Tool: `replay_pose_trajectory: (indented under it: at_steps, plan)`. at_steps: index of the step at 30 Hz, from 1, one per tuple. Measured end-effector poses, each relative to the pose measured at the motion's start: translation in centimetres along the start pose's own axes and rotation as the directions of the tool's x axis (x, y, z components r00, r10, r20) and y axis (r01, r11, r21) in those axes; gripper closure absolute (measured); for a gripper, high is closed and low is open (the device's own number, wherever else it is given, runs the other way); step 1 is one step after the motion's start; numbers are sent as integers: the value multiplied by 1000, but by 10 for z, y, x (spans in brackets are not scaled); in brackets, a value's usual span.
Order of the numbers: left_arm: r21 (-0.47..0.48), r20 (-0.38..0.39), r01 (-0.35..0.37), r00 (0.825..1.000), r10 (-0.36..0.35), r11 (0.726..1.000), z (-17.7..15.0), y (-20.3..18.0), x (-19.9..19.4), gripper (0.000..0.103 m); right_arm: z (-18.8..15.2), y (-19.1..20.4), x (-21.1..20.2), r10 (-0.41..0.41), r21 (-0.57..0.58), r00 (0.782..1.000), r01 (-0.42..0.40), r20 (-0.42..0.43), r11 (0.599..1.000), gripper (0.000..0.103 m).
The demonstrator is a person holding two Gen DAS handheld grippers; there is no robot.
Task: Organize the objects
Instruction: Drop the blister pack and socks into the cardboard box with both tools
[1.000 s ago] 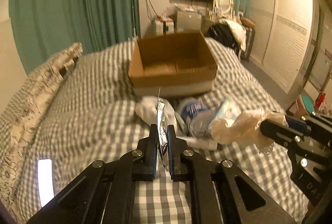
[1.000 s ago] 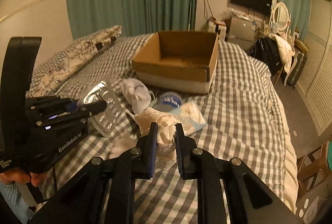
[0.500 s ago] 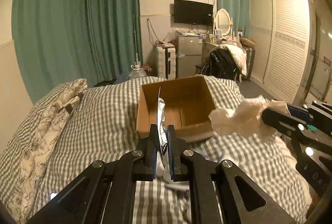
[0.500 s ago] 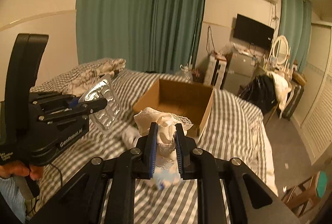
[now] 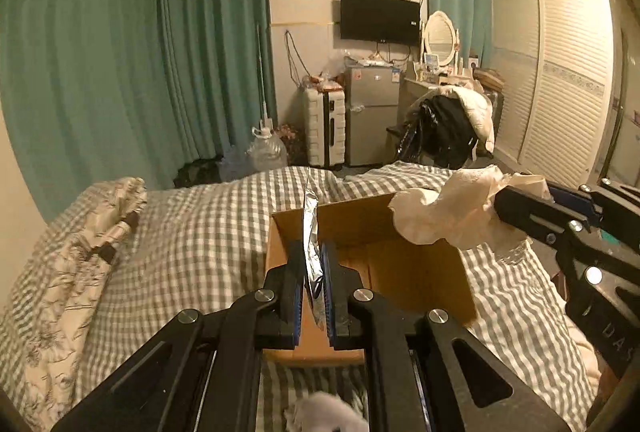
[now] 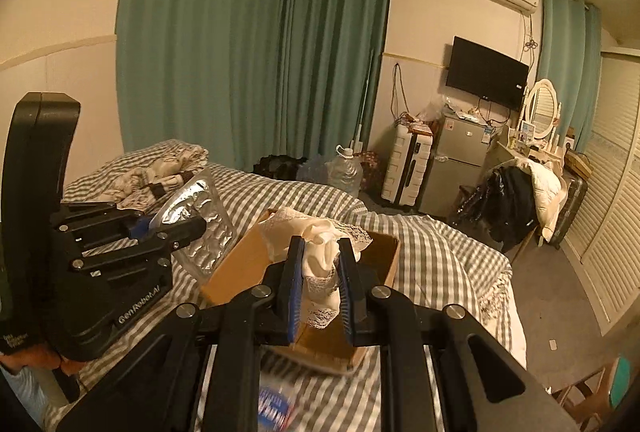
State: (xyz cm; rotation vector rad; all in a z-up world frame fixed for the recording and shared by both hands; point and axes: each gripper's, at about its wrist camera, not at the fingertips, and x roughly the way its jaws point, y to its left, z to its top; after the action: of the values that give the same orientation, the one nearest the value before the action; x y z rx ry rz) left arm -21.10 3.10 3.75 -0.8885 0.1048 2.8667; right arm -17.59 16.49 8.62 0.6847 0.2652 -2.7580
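- Cardboard box (image 5: 416, 272) sits open on the checked bed (image 5: 192, 252), just ahead of both claws; floor visible, bare.
- Left claw (image 5: 311, 284) clamped on a silver blister pack (image 5: 310, 232), edge-on above the box's near wall.
- Right claw (image 6: 320, 284) pinches a cream lace cloth (image 6: 320, 260) over the box.
- Open bedding lies left of the left claw.

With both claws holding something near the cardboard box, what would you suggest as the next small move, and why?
Probably carry both a little further over the open cardboard box and then release. The left claw is shut on a silver blister pack, the right claw on a cream lace cloth. Both hang about over the box's near edge, so letting go now might drop them on the checked bedding.
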Motion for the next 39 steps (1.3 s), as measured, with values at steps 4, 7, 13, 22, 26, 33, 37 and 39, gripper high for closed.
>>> replay_pose_trajectory:
  at_steps: [4, 7, 13, 22, 26, 33, 37, 39]
  plan:
    - [-5, -46, 9, 999, -9, 1000, -3, 3, 41, 95, -3, -7, 48, 18, 15, 999, -17, -44, 1000, 88]
    - [-7, -85, 13, 996, -14, 1000, -10, 3, 69, 95, -12, -12, 83, 25, 28, 996, -23, -88, 999, 88]
    - [-6, -139, 37, 990, -38, 999, -27, 4, 100, 92, -38, -21, 121, 56, 70, 988, -46, -141, 996, 86]
    - [-10, -150, -20, 988, 18, 1000, -30, 12, 69, 33, -31, -44, 83, -2, 121, 997, 12, -82, 993, 32]
    - [-17, -137, -61, 989, 58, 998, -32, 17, 29, 27, -24, -47, 38, -23, 116, 999, 28, -45, 993, 22]
    - [-46, -97, -103, 990, 99, 994, -43, 19, -49, 11, -21, -41, -48, -40, 71, 999, 40, 6, 997, 8]
    - [-46, -73, -128, 990, 125, 991, -63, 9, -89, 7, -31, -38, -93, -66, 35, 997, 65, 27, 997, 3]
    - [-56, -77, -133, 989, 128, 990, -72, 7, -99, 7, -41, -34, -109, -85, 22, 996, 84, 29, 996, 0]
